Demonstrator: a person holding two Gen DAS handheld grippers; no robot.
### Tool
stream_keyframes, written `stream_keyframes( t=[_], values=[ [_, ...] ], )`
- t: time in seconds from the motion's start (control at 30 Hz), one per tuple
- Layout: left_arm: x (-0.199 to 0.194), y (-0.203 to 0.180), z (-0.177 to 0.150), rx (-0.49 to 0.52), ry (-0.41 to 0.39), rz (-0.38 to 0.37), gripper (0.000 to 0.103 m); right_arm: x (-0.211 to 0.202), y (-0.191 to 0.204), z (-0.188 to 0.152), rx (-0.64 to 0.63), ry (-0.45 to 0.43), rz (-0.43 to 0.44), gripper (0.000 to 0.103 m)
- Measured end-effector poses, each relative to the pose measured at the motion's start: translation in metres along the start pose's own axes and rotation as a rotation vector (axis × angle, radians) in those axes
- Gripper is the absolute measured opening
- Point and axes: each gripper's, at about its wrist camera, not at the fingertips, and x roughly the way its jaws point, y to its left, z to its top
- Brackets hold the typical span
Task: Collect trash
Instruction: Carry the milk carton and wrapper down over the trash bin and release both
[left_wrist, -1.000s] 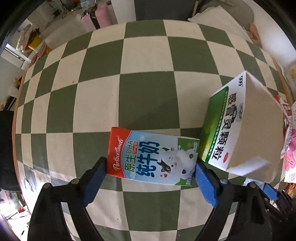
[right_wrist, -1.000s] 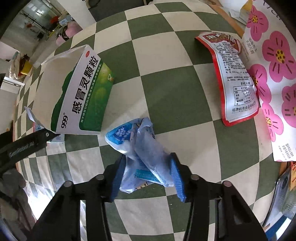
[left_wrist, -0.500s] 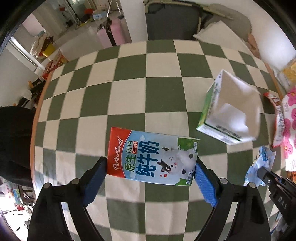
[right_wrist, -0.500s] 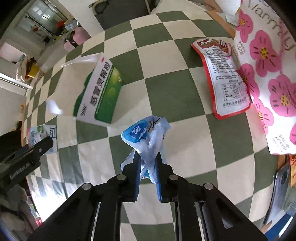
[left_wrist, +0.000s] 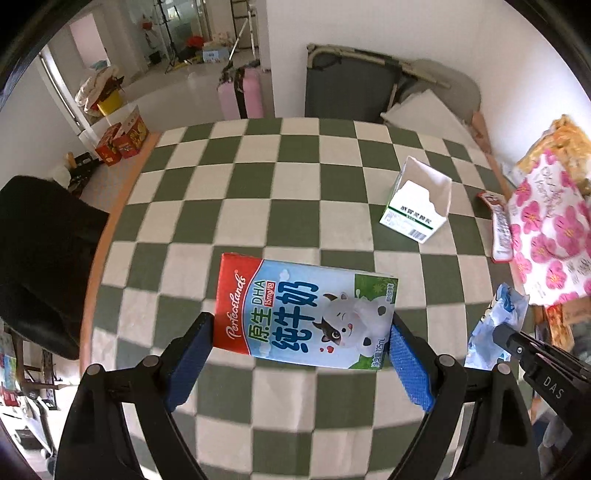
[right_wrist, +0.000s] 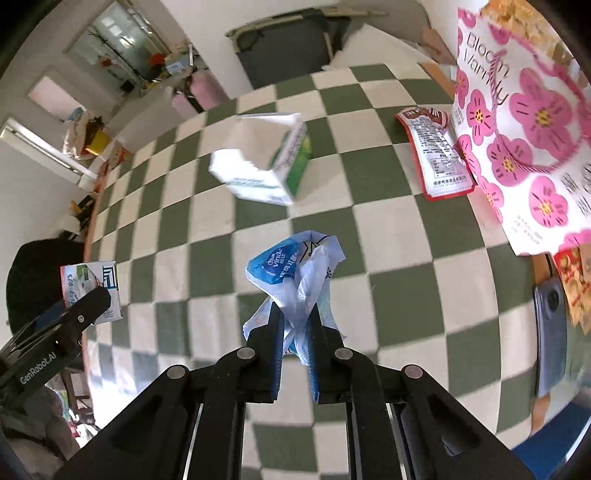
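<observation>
My left gripper (left_wrist: 301, 341) is shut on a blue and red milk carton (left_wrist: 306, 312), held flat well above the green and white checked table (left_wrist: 280, 177). The carton also shows in the right wrist view (right_wrist: 92, 291). My right gripper (right_wrist: 295, 328) is shut on a crumpled blue plastic wrapper (right_wrist: 295, 266), lifted off the table; it also shows in the left wrist view (left_wrist: 491, 325). A green and white medicine box (left_wrist: 417, 203) with an open top lies on the table ahead. A red-edged flat snack packet (right_wrist: 436, 155) lies at the right.
A white bag with pink flowers (right_wrist: 524, 122) stands at the table's right edge. A phone (right_wrist: 550, 325) lies near the right front. A black chair (left_wrist: 40, 251) stands left of the table. A dark folded cot (left_wrist: 347, 88) and pink suitcases (left_wrist: 243, 92) stand beyond it.
Both grippers have risen well above the table with their loads. The right gripper closed tight on the wrapper. The medicine box and table now look smaller and farther.
</observation>
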Motion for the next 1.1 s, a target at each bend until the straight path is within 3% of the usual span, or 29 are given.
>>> stream_keyframes(
  t=[0.17,0.33,0.5,0.63,0.87,0.97,1.1],
  values=[
    [-0.051,0.039,-0.053,0.004,-0.057,-0.032,0.089,-0.041,0.036,-0.056,-0.020,-0.064,0.018,0.011],
    [-0.091,0.078,-0.116,0.022,-0.072,-0.073,0.089,-0.083,0.077,-0.138,-0.027,-0.115,0.030,0.011],
    [-0.112,0.106,-0.184,0.062,-0.035,-0.108,0.089,-0.109,0.108,-0.229,-0.022,-0.133,0.045,0.011],
    [-0.108,0.117,-0.236,0.074,0.052,-0.146,0.089,-0.109,0.117,-0.302,0.004,-0.072,0.054,0.011],
    [-0.042,0.132,-0.324,0.025,0.271,-0.175,0.089,-0.053,0.094,-0.415,0.085,0.107,0.079,0.011],
    [0.016,0.140,-0.358,-0.058,0.391,-0.216,0.089,-0.002,0.069,-0.456,0.165,0.216,0.108,0.011],
    [0.115,0.143,-0.393,-0.148,0.515,-0.256,0.090,0.073,0.036,-0.487,0.246,0.298,0.145,0.011]
  ],
)
